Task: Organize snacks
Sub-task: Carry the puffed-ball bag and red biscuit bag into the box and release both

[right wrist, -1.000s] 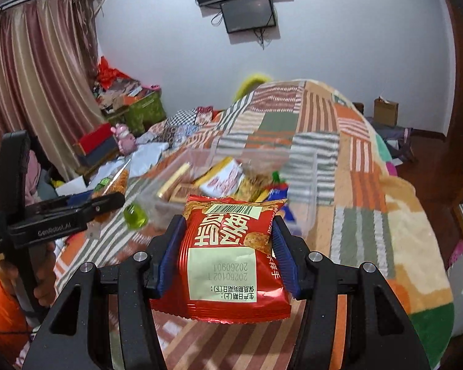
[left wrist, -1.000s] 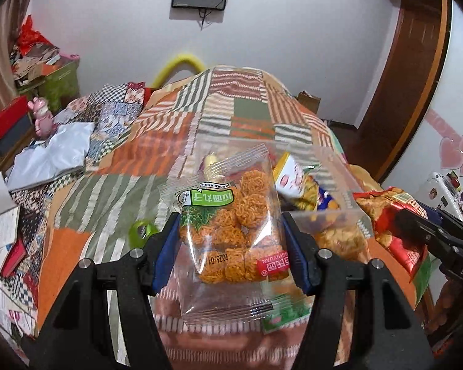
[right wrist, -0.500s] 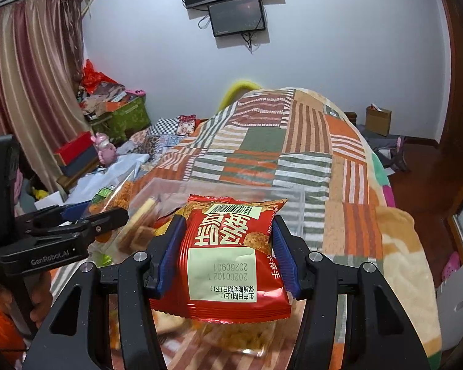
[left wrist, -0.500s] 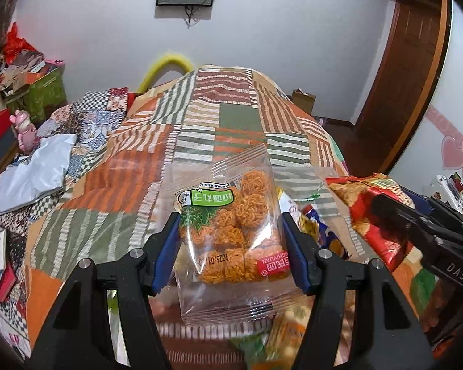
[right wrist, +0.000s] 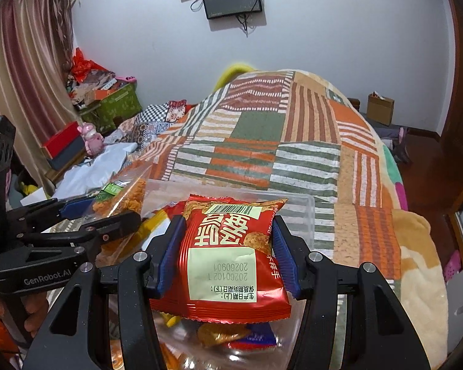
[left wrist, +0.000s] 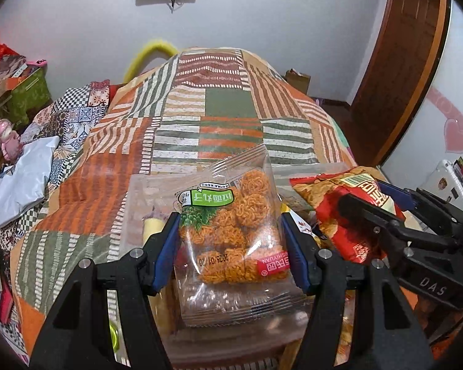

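Note:
My left gripper (left wrist: 231, 246) is shut on a clear packet of orange noodle balls (left wrist: 234, 240) and holds it over a clear plastic bin (left wrist: 135, 203) on the bed. My right gripper (right wrist: 222, 246) is shut on a red snack packet (right wrist: 228, 265) over the same bin (right wrist: 305, 212). The red packet (left wrist: 348, 209) and right gripper (left wrist: 395, 219) show at the right of the left wrist view. The left gripper (right wrist: 108, 212) with the noodle packet (right wrist: 123, 197) shows at the left of the right wrist view. Several other snacks (right wrist: 219, 336) lie in the bin.
The bed carries a striped patchwork quilt (left wrist: 219, 117). White cloth (left wrist: 18, 182) and patterned fabric (left wrist: 74, 117) lie at its left. Boxes and clutter (right wrist: 105, 98) stand by the curtain. A wooden door (left wrist: 395, 61) is at the right, a cardboard box (right wrist: 379, 108) by the far wall.
Both grippers have moved forward over the bin with their packets still held. The bin and its snacks now sit lower and closer in both views.

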The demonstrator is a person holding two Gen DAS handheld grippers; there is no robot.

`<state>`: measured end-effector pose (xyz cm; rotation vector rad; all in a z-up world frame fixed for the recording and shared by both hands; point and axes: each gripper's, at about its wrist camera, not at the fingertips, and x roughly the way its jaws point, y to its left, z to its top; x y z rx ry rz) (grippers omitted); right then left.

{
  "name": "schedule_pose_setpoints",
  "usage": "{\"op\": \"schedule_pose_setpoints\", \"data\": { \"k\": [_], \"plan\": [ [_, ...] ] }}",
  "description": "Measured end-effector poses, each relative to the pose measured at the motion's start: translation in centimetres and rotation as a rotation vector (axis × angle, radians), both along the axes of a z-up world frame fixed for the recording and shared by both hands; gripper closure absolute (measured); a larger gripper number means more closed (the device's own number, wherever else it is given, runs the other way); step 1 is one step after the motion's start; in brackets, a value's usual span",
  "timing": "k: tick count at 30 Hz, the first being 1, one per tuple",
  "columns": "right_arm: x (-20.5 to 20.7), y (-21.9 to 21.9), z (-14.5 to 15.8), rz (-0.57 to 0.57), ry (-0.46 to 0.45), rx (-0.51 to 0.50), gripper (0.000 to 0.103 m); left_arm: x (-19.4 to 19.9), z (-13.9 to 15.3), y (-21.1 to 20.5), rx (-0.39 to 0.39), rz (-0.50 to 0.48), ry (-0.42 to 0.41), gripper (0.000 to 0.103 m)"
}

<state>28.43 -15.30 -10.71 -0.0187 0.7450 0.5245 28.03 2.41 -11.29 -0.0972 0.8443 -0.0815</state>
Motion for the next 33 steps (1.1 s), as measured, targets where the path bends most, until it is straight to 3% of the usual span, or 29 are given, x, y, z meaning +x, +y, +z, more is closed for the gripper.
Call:
{"op": "schedule_pose_setpoints", "data": {
  "k": [9, 18, 23, 30, 33],
  "plan": [
    [0.9, 1.0, -1.4, 0.013, 0.019, -0.027, 0.051, 1.7, -1.7, 0.4, -0.025, 0.005, 0.037, 0.040],
    [0.6, 1.4, -1.6, 0.031, 0.044, -0.070, 0.049, 0.9, -1.6, 0.0, 0.005, 0.021, 0.046, 0.036],
    [-0.1, 1.1, -1.1, 0.034, 0.043, -0.081, 0.047, -0.3, -0.6, -0.1, 0.005, 0.025, 0.038, 0.032],
    [-2.2, -0.1, 1.0, 0.026, -0.001, -0.052, 0.034, -3.2, 1.9, -0.3, 0.010, 0.014, -0.012, 0.025],
    [-3.3, -0.4, 1.9, 0.027, -0.023, -0.048, 0.033, -4.8, 3.0, -0.3, 0.010, 0.011, -0.037, 0.023]
  ]
}}
